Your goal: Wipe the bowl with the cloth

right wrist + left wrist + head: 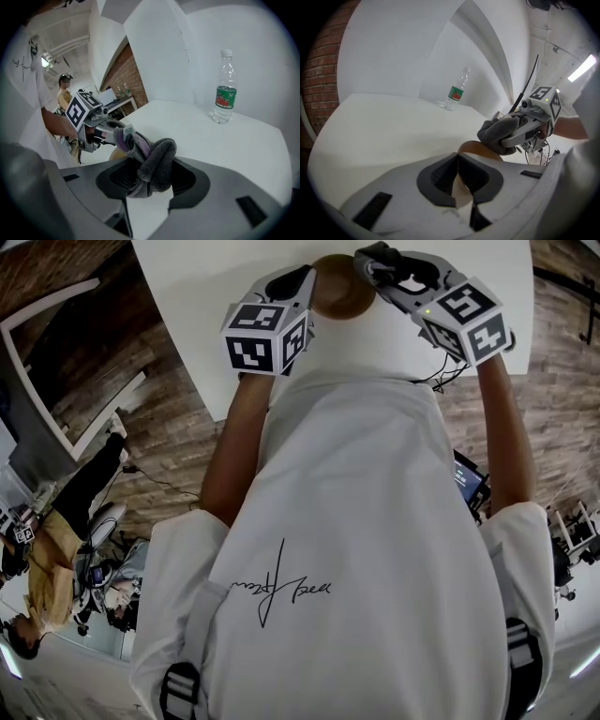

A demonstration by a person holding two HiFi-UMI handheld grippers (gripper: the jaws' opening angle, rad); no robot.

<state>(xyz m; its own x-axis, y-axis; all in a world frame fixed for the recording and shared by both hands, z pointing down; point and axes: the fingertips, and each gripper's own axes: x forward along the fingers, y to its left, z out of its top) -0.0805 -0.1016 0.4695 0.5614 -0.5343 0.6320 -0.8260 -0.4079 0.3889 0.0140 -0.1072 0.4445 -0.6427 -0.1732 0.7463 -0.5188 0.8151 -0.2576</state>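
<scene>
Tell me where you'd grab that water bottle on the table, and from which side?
Probably the water bottle by its straight body at the green label, coming in level from the side. It stands upright on the table, round and slim, so jaws can straddle it; the cap looks too small.

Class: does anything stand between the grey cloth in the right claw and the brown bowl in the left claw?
Nothing visible does. The grey fleece cloth is right at the rim of the round brown bowl; the clear plastic bottle stands well behind on the white table.
</scene>
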